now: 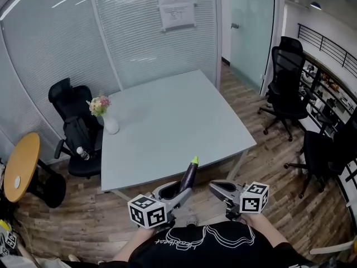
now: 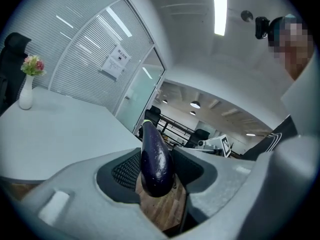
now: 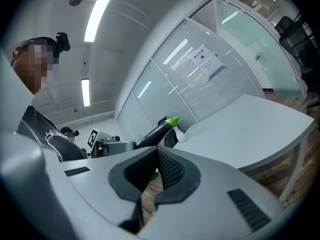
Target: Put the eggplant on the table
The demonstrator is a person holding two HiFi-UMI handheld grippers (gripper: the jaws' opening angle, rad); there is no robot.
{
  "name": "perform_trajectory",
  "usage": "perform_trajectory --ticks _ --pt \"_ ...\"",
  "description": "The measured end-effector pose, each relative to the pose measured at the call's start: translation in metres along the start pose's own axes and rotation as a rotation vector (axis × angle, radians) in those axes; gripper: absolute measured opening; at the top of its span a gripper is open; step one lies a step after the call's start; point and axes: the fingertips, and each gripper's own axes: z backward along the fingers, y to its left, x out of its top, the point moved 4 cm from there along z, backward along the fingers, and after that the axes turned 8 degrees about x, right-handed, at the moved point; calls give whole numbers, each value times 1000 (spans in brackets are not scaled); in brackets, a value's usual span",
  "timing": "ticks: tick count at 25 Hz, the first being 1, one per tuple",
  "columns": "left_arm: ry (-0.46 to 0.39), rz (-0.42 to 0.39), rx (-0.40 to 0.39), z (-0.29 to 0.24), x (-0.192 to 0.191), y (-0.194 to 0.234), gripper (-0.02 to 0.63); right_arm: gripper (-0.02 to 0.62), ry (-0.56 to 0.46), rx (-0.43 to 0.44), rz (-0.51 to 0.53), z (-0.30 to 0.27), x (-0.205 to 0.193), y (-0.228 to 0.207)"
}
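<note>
L gripper (image 1: pixel 178 192) was clamped on eggplant (image 1: pixel 189 176), stem up, over floor (image 1: pixel 83 216) just short of table (image 1: pixel 167 127). R gripper (image 1: pixel 221 187) jaws were together, empty. Best approach, prob.: carry well over tabletop, lower to contact, then release.

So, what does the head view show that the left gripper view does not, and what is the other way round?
Only the head view shows the round wooden side table and the marker cube on the left gripper. Only the left gripper view shows the ceiling light strip and, from close up, the two pads clamped on the thick dark end of the eggplant. Both show the eggplant with its green cap pointing forward, the grey table, the flower vase and the notice on the glass wall.
</note>
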Motion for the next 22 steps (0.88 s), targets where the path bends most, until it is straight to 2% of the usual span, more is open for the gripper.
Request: perform_trajectory --ticks 11,16,20,22 --pt "-5 15 8 -39 53 103 209 8 30 -19 9 -81 42 -71" --pt "2 21 6 -60 64 139 209 8 30 -39 -9 -101 49 -98" --pt "13 -22 41 -77 68 162 209 8 34 -58 -21 -110 53 -116" --pt "26 -9 46 -86 67 178 209 8 37 -67 -21 -117 55 -124"
